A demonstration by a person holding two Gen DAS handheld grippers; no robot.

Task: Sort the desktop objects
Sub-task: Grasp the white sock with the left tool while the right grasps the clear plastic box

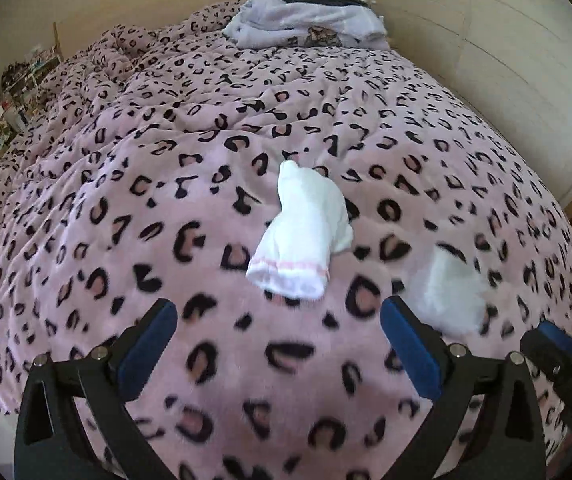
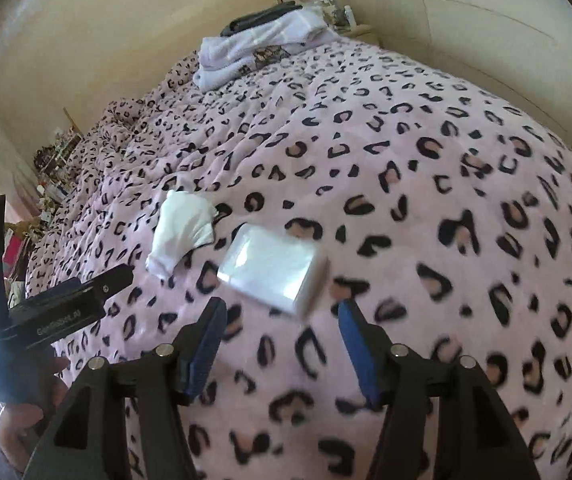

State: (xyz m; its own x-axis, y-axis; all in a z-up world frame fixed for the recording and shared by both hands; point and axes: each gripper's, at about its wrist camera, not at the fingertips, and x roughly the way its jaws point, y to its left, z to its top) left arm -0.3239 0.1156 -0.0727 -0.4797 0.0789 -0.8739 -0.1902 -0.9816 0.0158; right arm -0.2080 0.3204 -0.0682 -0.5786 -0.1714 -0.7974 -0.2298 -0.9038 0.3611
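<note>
Nearest the left wrist lens, the left gripper (image 1: 278, 320) has its black arms and blue-padded fingers (image 1: 150, 340) spread as wide as they go, with only blanket between them. The right gripper (image 2: 282, 320) stands partly spread above bare blanket, pinching nothing.

Both hang over a fleecy pink blanket (image 1: 206, 380) printed with black leopard rings, soft and rumpled into folds further back.

In the right wrist view, just past the fingertips at 12 o'clock, lies a flat rectangular packet (image 2: 272, 270) in glossy clear wrap, white inside, motion-blurred along its near edge. In the left wrist view it is a white smear at 2 o'clock from the fingertips.

Beyond it, at 11 o'clock in the right view, lies a crumpled white sock (image 2: 182, 232), soft knit with a pale pink stripe near its open cuff, close to the packet but apart from it.

Far off at 12 o'clock, at the blanket's far end, sits a stack of folded lilac cloth (image 1: 310, 26) with a dark item on top. At 9 o'clock, cluttered shelves (image 1: 18, 96) line the wall, their contents too small to tell.
</note>
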